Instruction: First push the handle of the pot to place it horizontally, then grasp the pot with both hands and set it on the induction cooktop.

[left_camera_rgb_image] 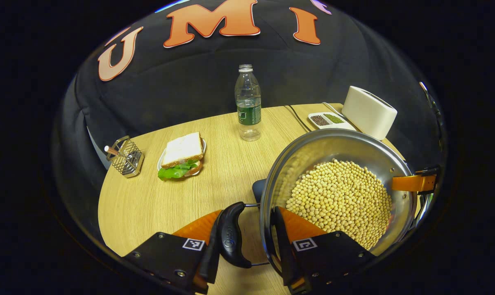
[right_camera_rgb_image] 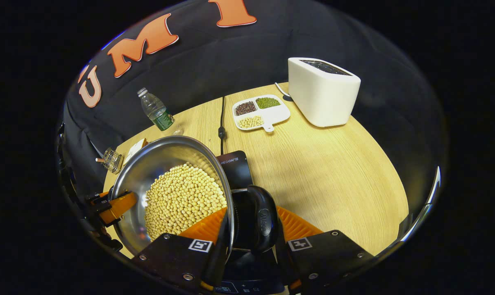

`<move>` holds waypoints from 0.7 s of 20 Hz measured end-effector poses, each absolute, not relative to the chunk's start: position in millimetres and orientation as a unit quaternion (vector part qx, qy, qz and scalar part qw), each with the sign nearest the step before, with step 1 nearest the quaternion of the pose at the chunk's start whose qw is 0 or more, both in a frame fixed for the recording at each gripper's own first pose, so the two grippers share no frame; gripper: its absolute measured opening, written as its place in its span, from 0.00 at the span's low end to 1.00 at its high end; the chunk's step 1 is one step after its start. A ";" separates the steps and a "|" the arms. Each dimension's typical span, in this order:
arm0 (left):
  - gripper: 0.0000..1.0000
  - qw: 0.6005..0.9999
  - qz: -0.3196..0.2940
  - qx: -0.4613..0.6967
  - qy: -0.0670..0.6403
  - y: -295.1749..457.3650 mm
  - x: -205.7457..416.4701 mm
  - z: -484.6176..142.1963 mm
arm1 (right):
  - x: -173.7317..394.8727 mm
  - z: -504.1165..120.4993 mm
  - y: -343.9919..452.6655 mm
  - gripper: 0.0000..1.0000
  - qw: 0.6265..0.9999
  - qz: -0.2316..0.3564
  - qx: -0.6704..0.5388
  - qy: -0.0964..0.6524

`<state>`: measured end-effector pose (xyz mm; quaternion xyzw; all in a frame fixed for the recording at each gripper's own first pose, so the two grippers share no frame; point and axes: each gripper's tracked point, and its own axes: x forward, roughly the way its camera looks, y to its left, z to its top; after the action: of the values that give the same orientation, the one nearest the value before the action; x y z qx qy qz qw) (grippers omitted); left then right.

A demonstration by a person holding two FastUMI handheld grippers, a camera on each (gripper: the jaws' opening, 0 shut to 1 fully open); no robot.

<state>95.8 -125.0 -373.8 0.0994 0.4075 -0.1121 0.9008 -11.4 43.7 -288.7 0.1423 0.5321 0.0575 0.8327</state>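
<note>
Sandwich (left_camera_rgb_image: 183,155) beside pot (left_camera_rgb_image: 313,147)

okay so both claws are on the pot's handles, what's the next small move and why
Probably lower the pot straight down. Each claw, left and right, pinches a side handle and rim, and the cooktop lies directly beneath.

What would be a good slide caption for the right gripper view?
Right tool grips the bean-filled pot by its handle above the induction cooktop.

A light wooden table (left_camera_rgb_image: 149,205) stands against the booth's black cloth wall (left_camera_rgb_image: 182,86), evenly lit.
</note>
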 end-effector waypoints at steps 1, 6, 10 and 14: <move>0.63 0.901 -0.113 0.100 0.407 -125.5 96.4 -374.3 | -11.6 -288.8 43.5 0.53 0.832 0.057 0.143 0.532; 0.63 0.899 -0.114 0.098 0.412 -123.6 97.2 -376.2 | -12.0 -288.7 43.4 0.54 0.833 0.054 0.142 0.532; 0.69 0.896 -0.099 0.106 0.419 -123.0 92.5 -379.4 | -11.8 -289.4 40.8 0.54 0.836 0.044 0.135 0.530; 0.75 0.898 -0.090 0.112 0.416 -123.4 92.7 -371.6 | -4.9 -283.4 39.5 0.65 0.842 0.026 0.147 0.519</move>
<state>92.7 -123.4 -371.6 0.1123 0.4157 -0.0896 0.8981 -4.9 39.5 -283.4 0.1475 0.5190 0.0262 0.8415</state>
